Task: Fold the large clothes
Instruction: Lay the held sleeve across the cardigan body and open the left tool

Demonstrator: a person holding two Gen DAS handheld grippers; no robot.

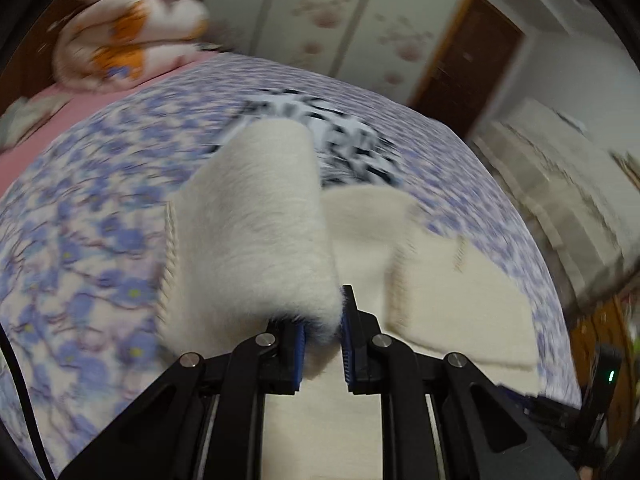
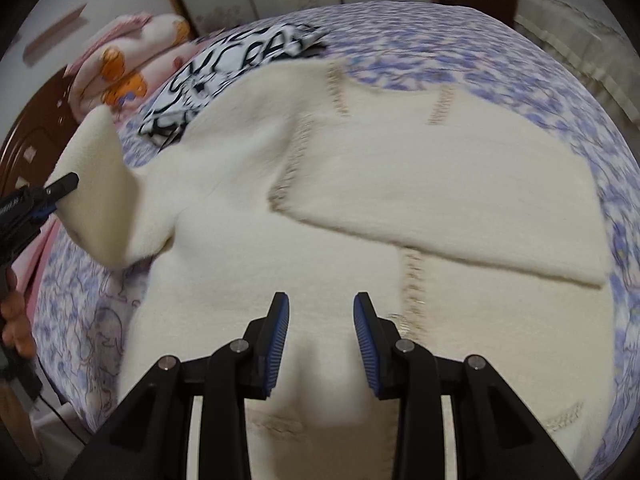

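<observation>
While a bed (image 2: 472, 46) with a blue flowered sheet fills both views, a big cream sweater (image 2: 360, 200) lies spread across it, one sleeve folded over the body. Beyond the sweater's far edge lies a black-and-white printed cloth (image 2: 240, 60), and a rolled pink blanket (image 1: 128, 32) sits at the bed's far left corner. The sweater's other sleeve (image 1: 256, 232) is lifted clear of the bed, its end pinched tight in the left claw (image 1: 323, 340), whose jaws are closed on the fleece. The right claw (image 2: 321, 336) hangs over the sweater's near part, its jaws partly open with nothing between them.
</observation>
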